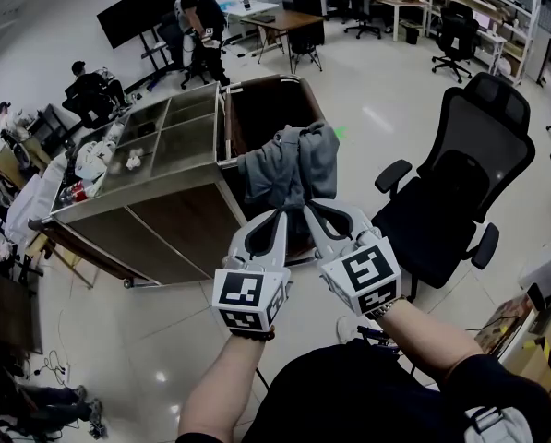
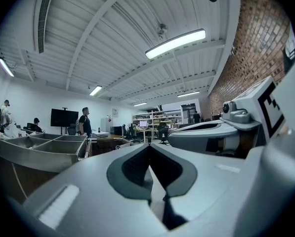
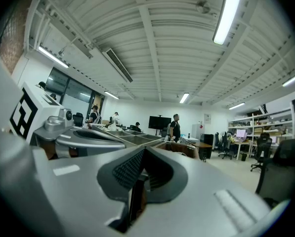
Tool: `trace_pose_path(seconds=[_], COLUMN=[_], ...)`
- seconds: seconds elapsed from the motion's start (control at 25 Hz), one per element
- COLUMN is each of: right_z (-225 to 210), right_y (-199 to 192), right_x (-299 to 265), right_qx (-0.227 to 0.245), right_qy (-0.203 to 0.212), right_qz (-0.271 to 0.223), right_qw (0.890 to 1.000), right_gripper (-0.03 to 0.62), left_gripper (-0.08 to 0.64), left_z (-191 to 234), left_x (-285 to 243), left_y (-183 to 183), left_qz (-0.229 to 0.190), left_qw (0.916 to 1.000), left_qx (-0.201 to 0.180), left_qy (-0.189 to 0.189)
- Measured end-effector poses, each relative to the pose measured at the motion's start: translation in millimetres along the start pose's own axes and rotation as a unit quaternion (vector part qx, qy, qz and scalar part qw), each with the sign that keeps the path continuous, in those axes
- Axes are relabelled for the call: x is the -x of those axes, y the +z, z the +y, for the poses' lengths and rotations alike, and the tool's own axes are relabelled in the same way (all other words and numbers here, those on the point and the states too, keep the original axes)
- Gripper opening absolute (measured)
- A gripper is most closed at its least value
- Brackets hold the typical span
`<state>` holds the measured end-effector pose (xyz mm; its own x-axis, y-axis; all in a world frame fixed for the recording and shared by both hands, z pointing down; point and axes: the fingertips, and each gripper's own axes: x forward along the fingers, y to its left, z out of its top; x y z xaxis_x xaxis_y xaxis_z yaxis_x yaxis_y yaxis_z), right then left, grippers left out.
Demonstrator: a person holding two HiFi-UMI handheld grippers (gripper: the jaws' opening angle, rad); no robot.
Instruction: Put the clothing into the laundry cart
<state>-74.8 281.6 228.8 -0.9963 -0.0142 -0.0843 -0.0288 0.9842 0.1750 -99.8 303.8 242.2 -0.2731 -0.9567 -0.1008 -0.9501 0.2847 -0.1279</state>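
A grey garment [image 1: 289, 167] hangs bunched over the dark brown bin of the laundry cart [image 1: 221, 127], one corner resting on the bin's left rim. My left gripper [image 1: 280, 212] and right gripper [image 1: 308, 209] are side by side just below it, their tips against the cloth's lower edge. Both are shut. In the left gripper view the left gripper [image 2: 149, 148] has its jaws together with no cloth showing. The right gripper [image 3: 144, 152] looks the same in its own view. The garment is hidden in both gripper views, so a pinch on it cannot be confirmed.
The cart's steel top tray [image 1: 164, 141] has several compartments, with white items [image 1: 95, 162] at its left end. A black office chair [image 1: 460, 178] stands close on the right. One person [image 1: 203, 21] stands and another [image 1: 90, 90] sits beyond the cart, near desks and a screen.
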Motion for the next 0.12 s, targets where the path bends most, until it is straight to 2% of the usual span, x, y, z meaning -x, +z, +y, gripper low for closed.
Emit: trace_pose_path(seconds=[0.12], right_z=[-0.3], right_y=[-0.2], right_x=[-0.8], right_qx=[-0.001], right_qy=[-0.001], right_qz=[0.001], right_qw=[1.0], right_gripper=[0.0], left_gripper=[0.003], left_z=[0.6], left_x=[-0.7], left_y=[0.3], left_qz=[0.0], left_qw=[1.0], left_qx=[0.0], left_qy=[0.0])
